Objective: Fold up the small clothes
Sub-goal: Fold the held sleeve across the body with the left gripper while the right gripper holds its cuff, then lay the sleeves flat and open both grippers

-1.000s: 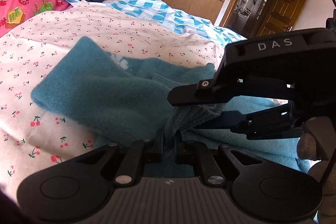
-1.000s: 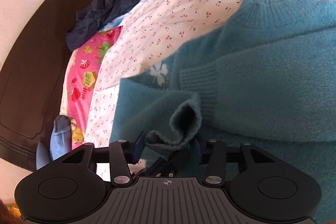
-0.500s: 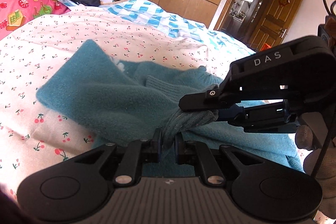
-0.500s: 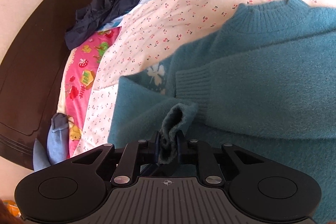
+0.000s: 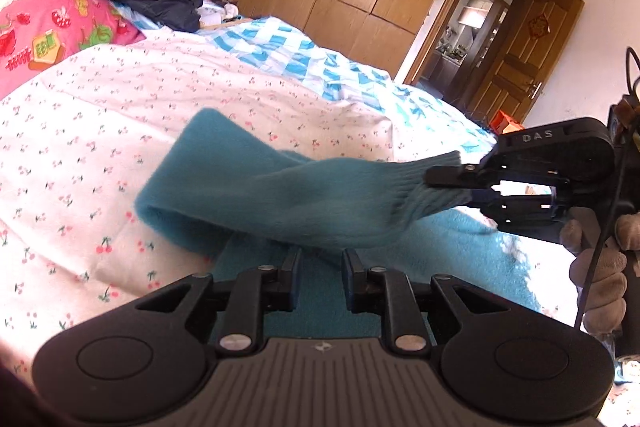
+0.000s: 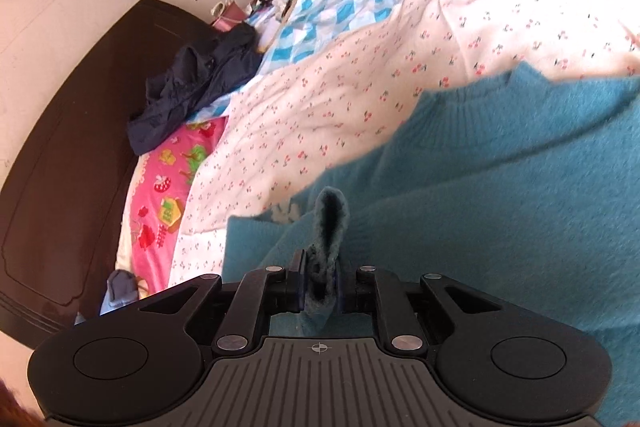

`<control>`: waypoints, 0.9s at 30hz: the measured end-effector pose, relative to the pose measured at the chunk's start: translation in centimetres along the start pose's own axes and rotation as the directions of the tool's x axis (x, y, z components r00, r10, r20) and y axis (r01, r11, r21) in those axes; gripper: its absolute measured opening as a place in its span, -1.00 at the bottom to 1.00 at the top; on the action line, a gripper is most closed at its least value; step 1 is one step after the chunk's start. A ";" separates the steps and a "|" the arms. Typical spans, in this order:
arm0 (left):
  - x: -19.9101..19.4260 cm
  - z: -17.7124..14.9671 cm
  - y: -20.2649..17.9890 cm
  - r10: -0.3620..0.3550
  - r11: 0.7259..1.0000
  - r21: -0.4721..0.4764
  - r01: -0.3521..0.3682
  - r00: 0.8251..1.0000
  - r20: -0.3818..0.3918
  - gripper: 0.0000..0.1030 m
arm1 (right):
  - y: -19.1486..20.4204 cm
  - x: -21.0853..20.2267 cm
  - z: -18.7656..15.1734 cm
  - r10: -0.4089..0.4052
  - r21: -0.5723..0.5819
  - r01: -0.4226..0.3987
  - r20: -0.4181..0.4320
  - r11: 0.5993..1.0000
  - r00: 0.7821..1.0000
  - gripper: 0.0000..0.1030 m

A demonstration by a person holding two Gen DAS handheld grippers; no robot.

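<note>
On the cherry-print quilt (image 5: pixel 100 131), from 2 to 5 o'clock in the right wrist view: the teal sweater (image 6: pixel 500 219), body flat, neckline toward 1 o'clock. In the left wrist view, the sleeve (image 5: pixel 280 195) lifted off the body and stretched from 9 toward 3 o'clock. Cuff (image 6: pixel 329 223) pinched firmly in the right gripper (image 6: pixel 320 279), jaws pressed together on the ribbed knit. Left gripper (image 5: pixel 318 267) spread a little, pinching nothing, only flat knit below it.

For doing this step well, as a judgement: carry the cuff low and straight across the body. Keep the sleeve taut without dragging the body along. Lay it flat and release only then. Hold down the shoulder fold with the free left tool if needed.

Compared with one second before: cuff then clamped in the left jaws, now free of them, those jaws just opening with nothing between. Right jaws then wider around the cuff, now closed on it. Sleeve then bunched, now drawn out toward 3 o'clock.
</note>
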State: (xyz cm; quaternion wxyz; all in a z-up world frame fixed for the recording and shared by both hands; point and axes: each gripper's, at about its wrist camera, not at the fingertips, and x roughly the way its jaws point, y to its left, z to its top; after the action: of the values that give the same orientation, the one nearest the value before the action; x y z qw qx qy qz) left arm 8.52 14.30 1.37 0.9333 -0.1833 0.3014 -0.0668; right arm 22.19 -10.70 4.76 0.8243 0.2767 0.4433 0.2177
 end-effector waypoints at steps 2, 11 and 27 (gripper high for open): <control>0.3 0.6 -0.5 -0.010 1.000 0.009 0.010 1.000 0.012 -0.49 | -0.9 -1.5 1.3 -0.006 0.010 0.005 0.044 1.000 0.999 -0.73; 4.7 0.8 -1.6 0.036 0.997 0.069 -0.033 0.999 -0.036 -0.32 | -10.3 -6.6 2.9 -0.190 0.144 0.169 0.154 0.975 0.970 -0.73; 7.0 -1.5 -3.4 0.080 0.985 0.164 -0.054 0.984 -0.159 -0.31 | -15.7 -7.4 0.5 -0.168 0.254 0.134 0.115 0.958 0.979 -0.08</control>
State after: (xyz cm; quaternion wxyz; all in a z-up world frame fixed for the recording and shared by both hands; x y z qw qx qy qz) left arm 13.24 9.08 -2.23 0.9185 -0.0919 0.3773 -0.0740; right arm 20.59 -27.06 -0.68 0.8263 0.3557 0.4296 0.0783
